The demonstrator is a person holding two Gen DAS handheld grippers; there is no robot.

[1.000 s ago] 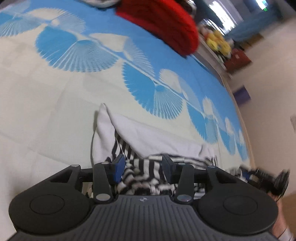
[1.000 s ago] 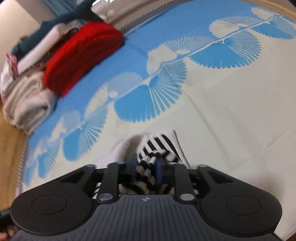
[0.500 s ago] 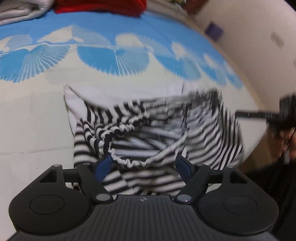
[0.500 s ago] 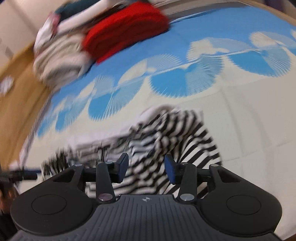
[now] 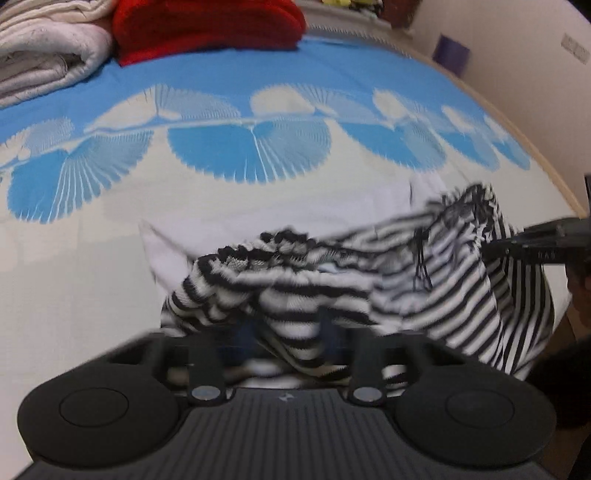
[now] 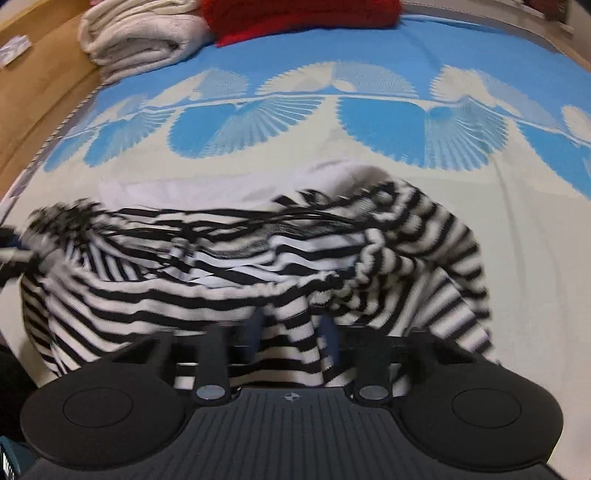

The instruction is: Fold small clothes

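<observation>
I am holding the striped garment stretched between my two hand-held grippers, above the blue-and-cream patterned bed cover. My left hand-held gripper is clamping a bunched fold of the striped fabric between its fingers, at the garment's left end. My right hand-held gripper is pinching a hanging fold at the right end, with the cloth spreading away to the left. The elastic waistband is running across the top edge between both grips. A folded red item and a cream blanket are lying at the far edge, well apart from the garment.
</observation>
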